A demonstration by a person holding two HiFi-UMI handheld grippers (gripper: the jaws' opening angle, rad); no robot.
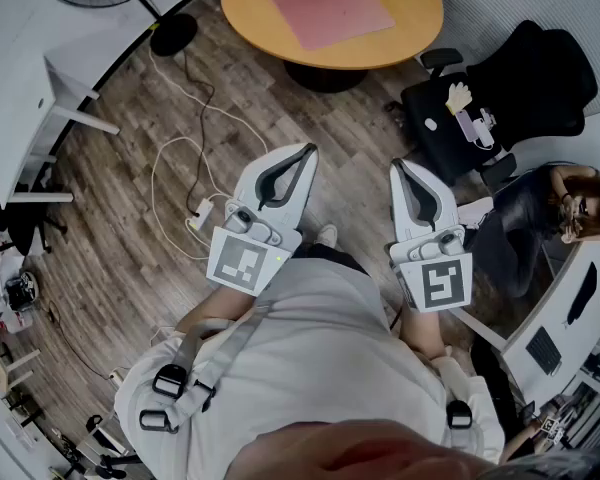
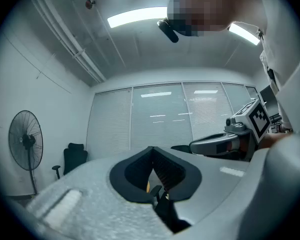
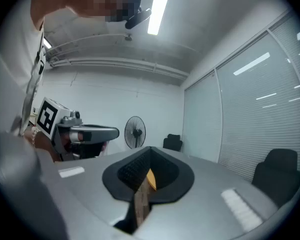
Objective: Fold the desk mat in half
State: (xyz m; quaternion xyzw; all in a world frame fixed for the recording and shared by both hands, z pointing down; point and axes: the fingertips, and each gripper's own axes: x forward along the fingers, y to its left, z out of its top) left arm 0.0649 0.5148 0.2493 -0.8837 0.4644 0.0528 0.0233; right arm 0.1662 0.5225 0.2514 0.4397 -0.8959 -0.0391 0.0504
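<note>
Both grippers held close by the person's chest, tips forward. Left gripper [image 1: 306,150]: jaws pressed together, nothing in them. Right gripper [image 1: 397,167]: jaws likewise together, empty. Beyond, a white cable [image 1: 156,164] loops over the wood floor [image 1: 110,238]. Farthest, the pink desk mat [image 1: 328,6] lies flat and unfolded on the round table [image 1: 420,30], well apart from both grippers.

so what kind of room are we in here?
Most likely an office or meeting room: a round wooden table with a pink desk mat on it, a black office chair, and a wall of blinds.
</note>
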